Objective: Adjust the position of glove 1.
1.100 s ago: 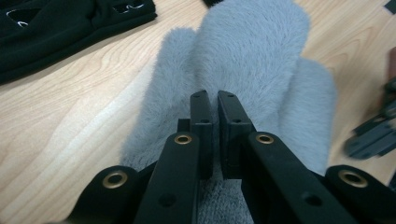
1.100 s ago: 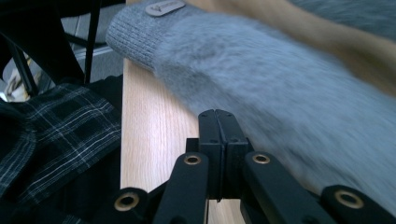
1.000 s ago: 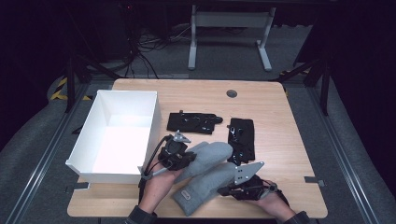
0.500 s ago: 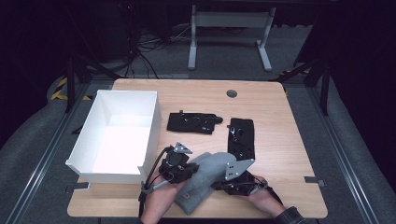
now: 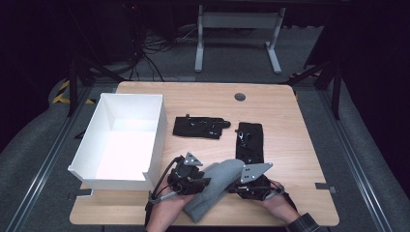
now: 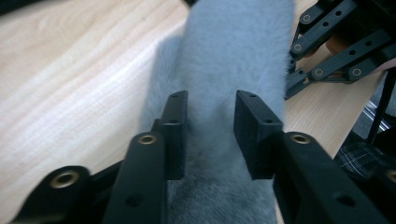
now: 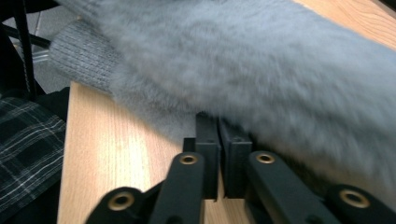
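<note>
— What did the high view list?

— One grey fleece mitten (image 5: 216,187) at the table's (image 5: 290,130) near edge, left gripper (image 5: 189,175) at its left side, right gripper (image 5: 252,180) at its right. White box (image 5: 126,139) far left; two black gloves (image 5: 201,127) (image 5: 250,141) beyond.

— And the left gripper view?

— Jaws apart, having just been opening, the mitten (image 6: 233,70) lying between the fingers (image 6: 173,126) unpressed.

— The right gripper view?

— Fingers (image 7: 208,140) nearly together, just easing apart, tips at the mitten's (image 7: 261,70) fleecy edge; whether they pinched it, I couldn't tell.
</note>
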